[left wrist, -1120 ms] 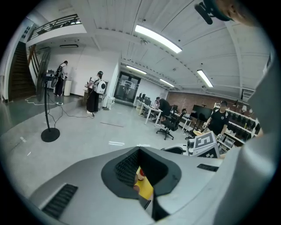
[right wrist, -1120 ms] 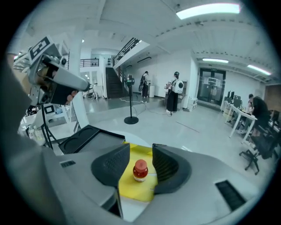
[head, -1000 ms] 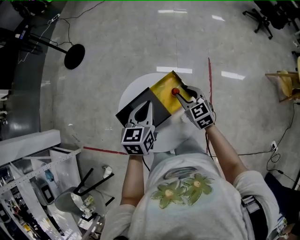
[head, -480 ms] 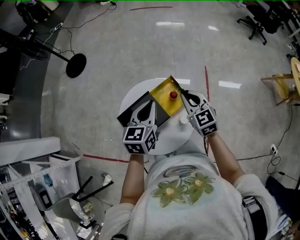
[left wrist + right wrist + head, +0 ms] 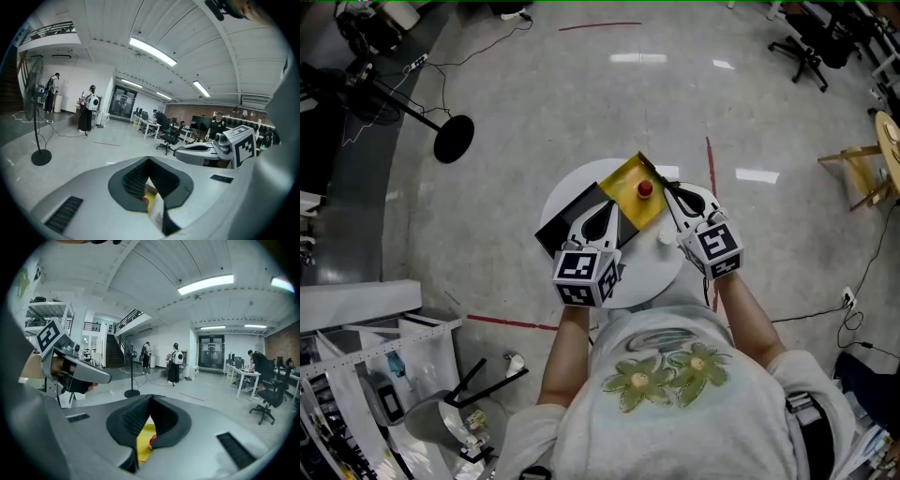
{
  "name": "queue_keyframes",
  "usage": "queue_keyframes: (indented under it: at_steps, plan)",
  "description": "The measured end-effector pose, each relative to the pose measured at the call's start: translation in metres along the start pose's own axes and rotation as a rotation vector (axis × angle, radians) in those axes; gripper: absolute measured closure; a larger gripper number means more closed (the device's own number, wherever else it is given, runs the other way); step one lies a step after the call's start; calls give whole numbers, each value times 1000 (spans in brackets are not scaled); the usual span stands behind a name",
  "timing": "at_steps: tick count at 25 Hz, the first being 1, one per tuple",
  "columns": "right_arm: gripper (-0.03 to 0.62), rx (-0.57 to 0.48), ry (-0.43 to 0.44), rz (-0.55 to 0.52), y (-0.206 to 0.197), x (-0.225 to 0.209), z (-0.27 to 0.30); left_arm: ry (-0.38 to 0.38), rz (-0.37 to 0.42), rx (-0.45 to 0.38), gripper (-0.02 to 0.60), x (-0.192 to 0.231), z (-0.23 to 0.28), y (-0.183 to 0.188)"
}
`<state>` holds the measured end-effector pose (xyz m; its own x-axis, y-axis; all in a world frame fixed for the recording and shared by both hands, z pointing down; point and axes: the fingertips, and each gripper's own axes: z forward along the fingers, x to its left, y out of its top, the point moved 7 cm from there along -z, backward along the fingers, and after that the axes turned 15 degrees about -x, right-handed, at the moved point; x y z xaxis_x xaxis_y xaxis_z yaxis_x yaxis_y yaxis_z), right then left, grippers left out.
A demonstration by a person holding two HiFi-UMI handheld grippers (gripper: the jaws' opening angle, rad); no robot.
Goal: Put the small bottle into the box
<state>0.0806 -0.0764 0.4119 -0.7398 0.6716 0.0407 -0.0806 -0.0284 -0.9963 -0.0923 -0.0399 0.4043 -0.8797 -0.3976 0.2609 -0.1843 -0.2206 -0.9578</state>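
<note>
The small bottle (image 5: 645, 188) with a red cap stands inside the yellow tray of the box (image 5: 623, 185), whose black lid (image 5: 572, 217) lies open to the left. The box rests on a round white table (image 5: 649, 274). My right gripper (image 5: 668, 194) sits just right of the bottle, shut and empty. In the right gripper view the red cap (image 5: 152, 441) and the yellow tray (image 5: 142, 446) show below the closed jaws. My left gripper (image 5: 602, 208) is shut on the box where lid and tray meet; a thin white and yellow edge (image 5: 156, 208) shows between its jaws.
A small white object (image 5: 664, 237) lies on the table by the right gripper. A black fan stand (image 5: 452, 138) is on the floor at upper left, metal shelving (image 5: 366, 375) at lower left. A red tape line (image 5: 710, 169) crosses the floor. People and desks stand far off.
The right gripper let go of the bottle, drew back to the right and shut. The bottle now stands alone in the yellow tray. The left gripper kept its place on the box.
</note>
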Motion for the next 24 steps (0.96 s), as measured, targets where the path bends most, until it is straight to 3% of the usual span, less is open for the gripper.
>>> queue_keyframes:
  at_steps: [24]
  plan:
    - [592,-12,-16,-1,7,24,-25,-68,20,-17,580,-18,-16,8]
